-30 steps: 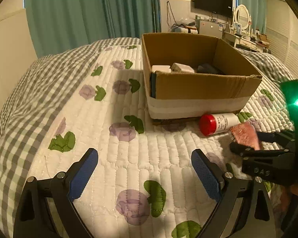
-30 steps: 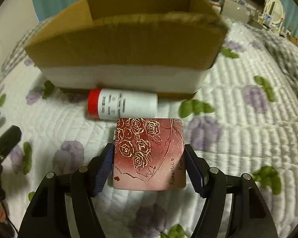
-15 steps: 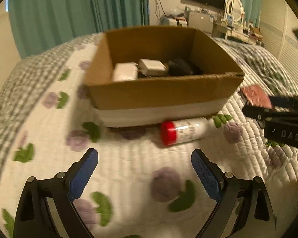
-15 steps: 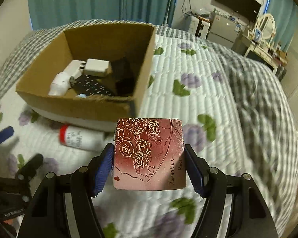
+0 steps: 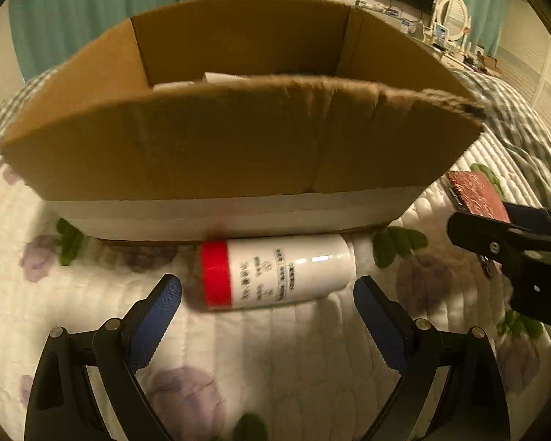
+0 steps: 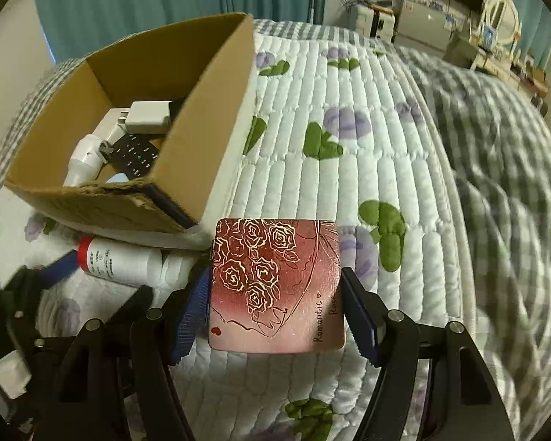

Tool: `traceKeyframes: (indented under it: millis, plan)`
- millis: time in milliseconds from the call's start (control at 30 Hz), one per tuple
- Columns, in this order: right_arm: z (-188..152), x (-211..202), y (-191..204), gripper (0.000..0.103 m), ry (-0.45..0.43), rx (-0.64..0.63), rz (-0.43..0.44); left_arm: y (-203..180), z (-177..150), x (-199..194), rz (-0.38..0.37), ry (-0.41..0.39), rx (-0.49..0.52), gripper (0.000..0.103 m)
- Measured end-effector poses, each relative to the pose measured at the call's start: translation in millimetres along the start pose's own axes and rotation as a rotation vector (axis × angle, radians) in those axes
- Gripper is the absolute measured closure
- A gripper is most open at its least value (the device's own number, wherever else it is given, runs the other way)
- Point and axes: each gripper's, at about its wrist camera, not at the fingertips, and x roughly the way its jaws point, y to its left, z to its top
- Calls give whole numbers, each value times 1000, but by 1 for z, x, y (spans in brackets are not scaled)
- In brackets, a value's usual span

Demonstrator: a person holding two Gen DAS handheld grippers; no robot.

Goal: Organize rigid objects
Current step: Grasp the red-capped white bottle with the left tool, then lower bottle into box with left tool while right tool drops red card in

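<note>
Since a second ago the left gripper [image 5: 266,290] has come in close to the white bottle [image 5: 275,275], which earlier lay far off to its right; the cardboard box [image 5: 238,147] now fills the view just beyond it. The right gripper [image 6: 275,294] has swung away from the box front, so the box [image 6: 187,139] now sits ahead and to its left.

The left gripper's jaws stand wide apart with nothing pressed between them. The bottle, with its red cap [image 5: 215,273], lies on its side on the quilted bed [image 5: 312,349] just ahead of the blue pads [image 5: 158,312], against the foot of the box.

The right gripper is clamped on a square pink tin [image 6: 275,286] with gold roses, a pad against each side edge. The tin is held above the quilt, just right of the box's near corner. Inside the box lie a white charger [image 6: 148,115], a white tube-like thing [image 6: 86,154] and a dark remote [image 6: 136,152]
</note>
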Motion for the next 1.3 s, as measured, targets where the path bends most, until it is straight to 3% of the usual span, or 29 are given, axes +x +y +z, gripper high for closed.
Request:
traceKeyframes:
  millis: [133,233,433,733,967,1300]
  plan:
    - [0,6,-4,34,21,16,20,-4,4,12,37,7,-6,8]
    - [-1,7,-3,34,20,12,21,-4,5,14,32,2,0,22]
    - [-4,2,1,34,3,-12,18,0,1,0,0,-7,20,22]
    - [-10,-45,25,34,-80,-53,-21,22,-11,-61,-58,-57,26,22]
    - [-14,-95,54,34,-147,-80,-31,43,-3,-119,-85,-153,43,22]
    - [26,-151,96,34,-269,-105,8,80,32,-168,-78,-271,35,22]
